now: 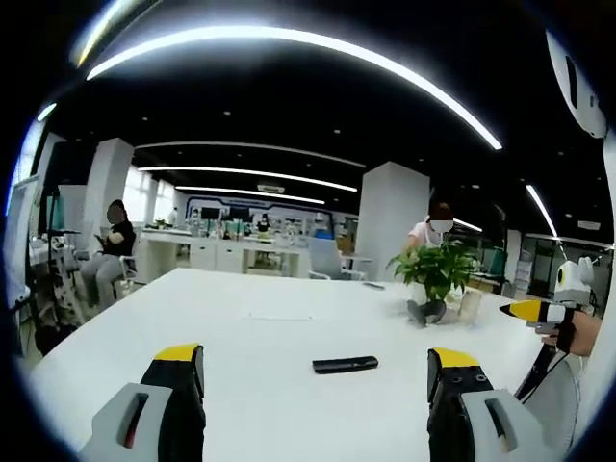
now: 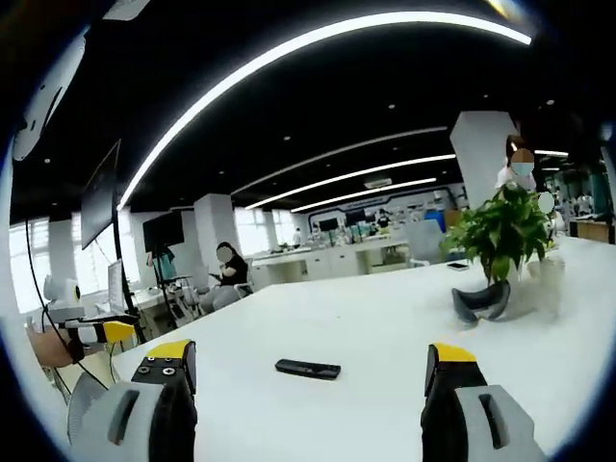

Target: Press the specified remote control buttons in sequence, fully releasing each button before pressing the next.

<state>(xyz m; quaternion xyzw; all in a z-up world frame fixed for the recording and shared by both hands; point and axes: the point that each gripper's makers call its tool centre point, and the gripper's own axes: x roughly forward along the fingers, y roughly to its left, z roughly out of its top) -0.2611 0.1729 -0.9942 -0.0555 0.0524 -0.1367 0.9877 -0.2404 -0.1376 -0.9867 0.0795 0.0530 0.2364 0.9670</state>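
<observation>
Left gripper view: left gripper [image 1: 316,371] jaws spread wide, empty, above the near edge of the table [image 1: 241,318]. Remote [image 1: 345,365] lies flat ahead, between the jaws, apart from them, long axis crosswise. Plant [image 1: 435,274] further back right. Right gripper [image 1: 527,310] at the right edge; can't tell its state here.

Right gripper view: jaws spread, empty. Remote [image 2: 307,369] ahead, slightly left, long axis crosswise. Neither gripper clearly nearer.

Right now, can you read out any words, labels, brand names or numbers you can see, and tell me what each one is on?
No text can be read in either view.
Remote control: any button markings are too small to make out.
Plant pot: no label visible.
Left gripper and right gripper: yellow tips, no lettering.
Background office signs and screens: too blurred to read.
</observation>
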